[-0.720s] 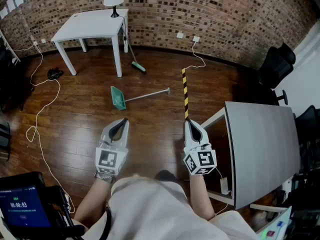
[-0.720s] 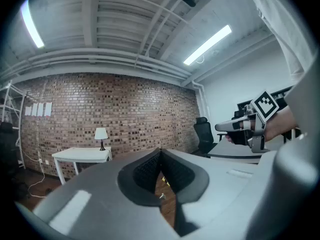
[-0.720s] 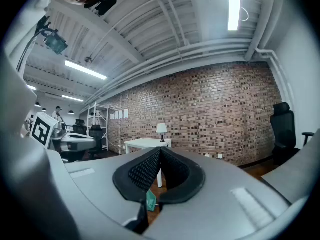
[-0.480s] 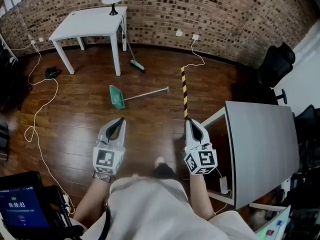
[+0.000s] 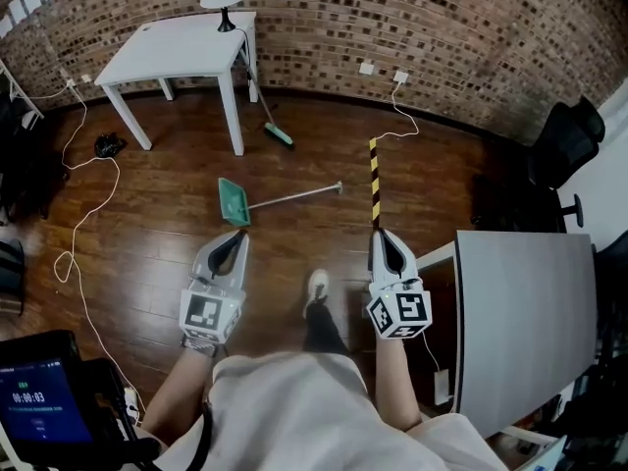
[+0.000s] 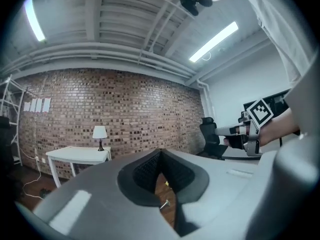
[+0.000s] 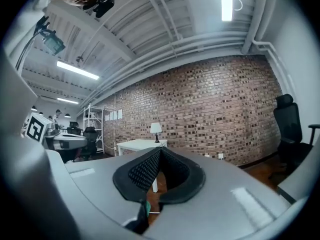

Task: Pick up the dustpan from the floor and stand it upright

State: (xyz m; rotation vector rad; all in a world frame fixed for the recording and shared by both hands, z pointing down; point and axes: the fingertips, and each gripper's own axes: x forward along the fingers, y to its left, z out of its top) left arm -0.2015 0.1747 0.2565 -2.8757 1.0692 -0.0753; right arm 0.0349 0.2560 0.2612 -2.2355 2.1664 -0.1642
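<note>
Head view: the green dustpan [image 5: 234, 202] lies flat on the floor [image 5: 147, 224], well out from the edge along the brick wall and just ahead of the left gripper [image 5: 236, 238]. Its long handle [image 5: 294, 196] runs off to the right, ahead of the right gripper [image 5: 382, 235]. It looks like light, stiff plastic on a thin, smooth rod, so the best hold is probably on the handle near the scoop. Nothing shows in the scoop.

Left gripper view: the jaws are pressed together with nothing between them.

Right gripper view: these jaws are also together and hold nothing.
</note>
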